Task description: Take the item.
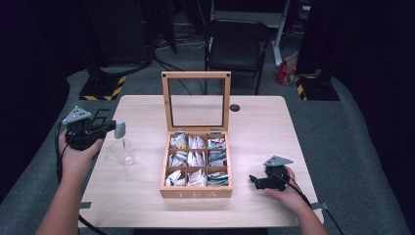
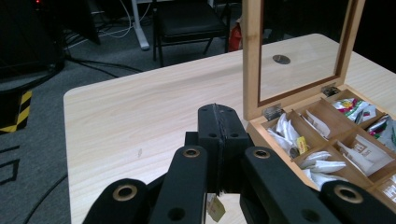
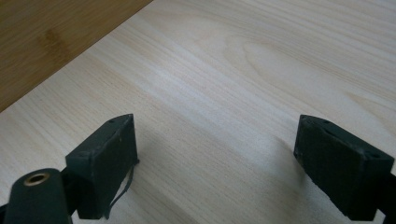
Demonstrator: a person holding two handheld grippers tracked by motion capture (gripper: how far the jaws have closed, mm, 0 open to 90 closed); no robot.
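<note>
Left gripper (image 1: 119, 129), jaws pressed together, pinches a tea bag's string; the yellow tag (image 2: 215, 208) dangles beneath. It hangs above the glass cup (image 1: 122, 151), at nine o'clock from the tea box (image 1: 195, 192). Judged light, limp, tearable: hold by string or tag. Right gripper (image 1: 254, 180) rests spread, holding nothing.

I am working in a dim room, the grey carpet (image 1: 352, 147) spreading around my pale wooden table (image 1: 142, 196). A black folding chair (image 1: 237, 46) is standing beyond it, cables are trailing across the floor, and yellow-black hazard tape (image 1: 105, 90) is marking dark stands.
</note>
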